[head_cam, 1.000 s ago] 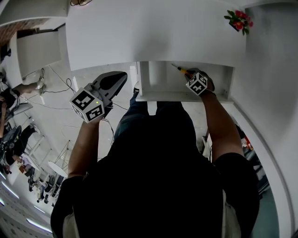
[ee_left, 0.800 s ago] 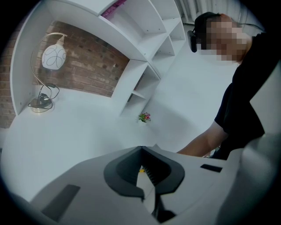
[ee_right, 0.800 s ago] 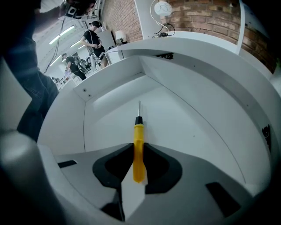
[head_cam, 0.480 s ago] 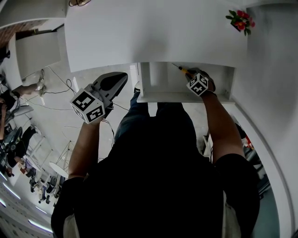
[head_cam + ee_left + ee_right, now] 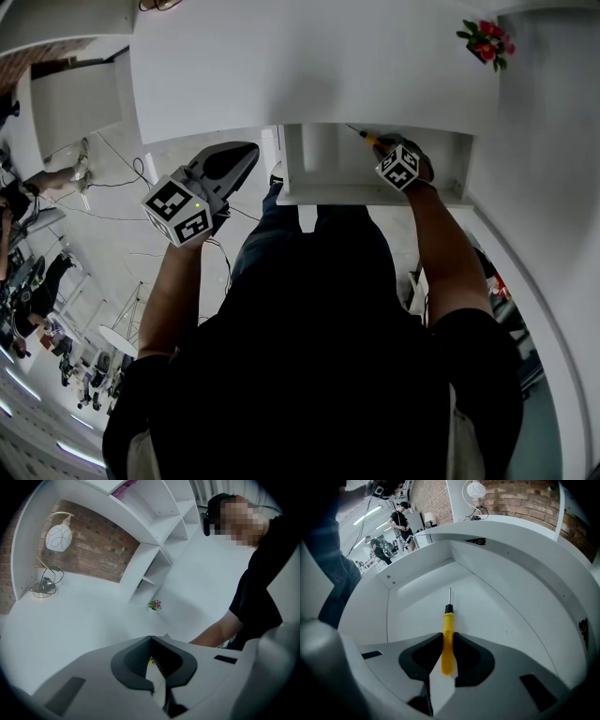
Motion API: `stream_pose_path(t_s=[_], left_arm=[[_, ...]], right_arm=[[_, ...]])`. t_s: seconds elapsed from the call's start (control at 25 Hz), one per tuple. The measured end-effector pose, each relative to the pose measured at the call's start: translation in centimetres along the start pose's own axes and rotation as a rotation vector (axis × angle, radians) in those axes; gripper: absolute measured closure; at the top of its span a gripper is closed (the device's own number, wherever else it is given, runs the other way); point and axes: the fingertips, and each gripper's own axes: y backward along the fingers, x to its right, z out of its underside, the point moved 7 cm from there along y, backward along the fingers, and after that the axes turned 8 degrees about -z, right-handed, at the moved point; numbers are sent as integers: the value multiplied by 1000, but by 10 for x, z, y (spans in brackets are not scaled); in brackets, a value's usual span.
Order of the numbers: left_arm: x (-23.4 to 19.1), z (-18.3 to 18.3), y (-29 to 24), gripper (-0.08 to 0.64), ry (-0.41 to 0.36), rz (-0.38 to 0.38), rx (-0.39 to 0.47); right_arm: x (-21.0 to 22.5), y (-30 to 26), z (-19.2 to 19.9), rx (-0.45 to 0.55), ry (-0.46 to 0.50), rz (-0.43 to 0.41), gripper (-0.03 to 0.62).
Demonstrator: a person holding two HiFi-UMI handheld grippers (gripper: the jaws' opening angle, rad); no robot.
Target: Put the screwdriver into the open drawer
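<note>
Both jaws of the right gripper (image 5: 448,637) are clamped on the yellow handle of the screwdriver (image 5: 448,620), blade held just ahead inside the open drawer (image 5: 501,611), so it is best lowered flat before release.

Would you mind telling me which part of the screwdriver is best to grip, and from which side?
Grip the screwdriver by its yellow handle, coming from behind the butt end with a jaw on each side. The handle is the thickest part; the thin metal shaft would likely slip. The right gripper holds it this way, tip pointing into the drawer.
</note>
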Motion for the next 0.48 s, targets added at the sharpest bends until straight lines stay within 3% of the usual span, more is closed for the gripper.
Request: stream_pose_path(t_s=[0.48], left_arm=[[-1,-1,-3,545,8,4,-2]], right_arm=[[0,0,-4,9,-11,-14,486]])
